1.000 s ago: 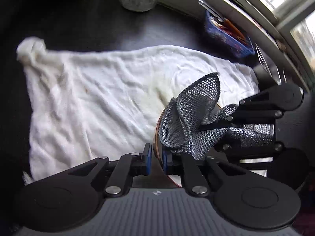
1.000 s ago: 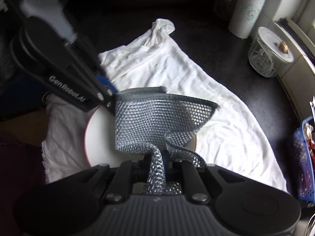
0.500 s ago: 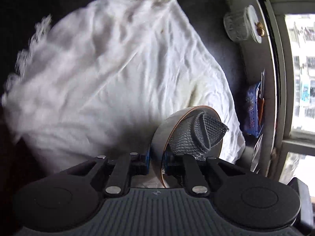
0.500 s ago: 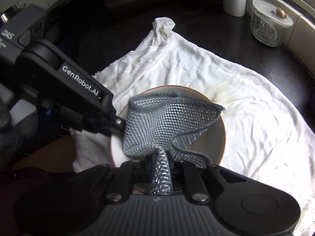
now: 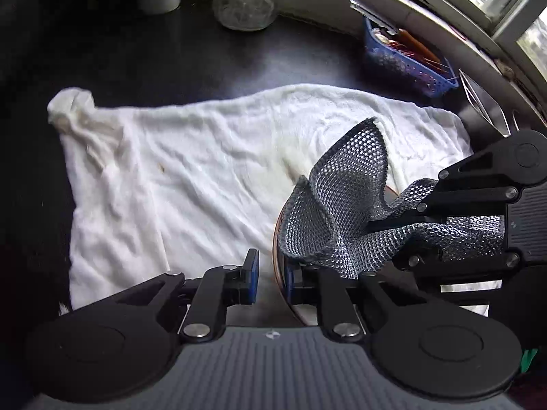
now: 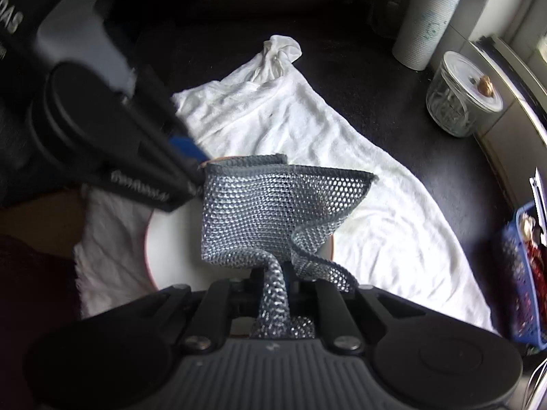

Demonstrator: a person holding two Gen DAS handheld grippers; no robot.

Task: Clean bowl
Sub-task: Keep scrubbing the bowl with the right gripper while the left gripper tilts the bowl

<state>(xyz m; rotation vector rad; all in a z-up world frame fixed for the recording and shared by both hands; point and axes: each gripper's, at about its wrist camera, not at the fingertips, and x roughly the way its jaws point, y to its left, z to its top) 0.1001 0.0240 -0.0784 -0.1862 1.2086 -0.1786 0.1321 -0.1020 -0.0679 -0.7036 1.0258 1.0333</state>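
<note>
1 bowl (image 6: 171,249), white inside w/ orange-brown rim, sits lower centre of right-wrist view on 1 white towel (image 6: 273,119) spread over the dark counter (image 6: 359,78). 2 grippers. Left gripper (image 5: 271,273), bottom centre of left-wrist view, pinches the bowl's rim edge-on btwn its blue pads. Right gripper (image 6: 277,282), bottom centre of its view, is clamped on 1 grey mesh scrub cloth (image 6: 273,205); its jaws have just been closing a bit further on the cloth, which fans up over the bowl. Upper right of right-wrist view: 1 paper towel roll (image 6: 425,20), 1 lidded glass jar (image 6: 458,99). Right edge: 1 blue basket (image 6: 523,273) holding utensils, count unclear.
</note>
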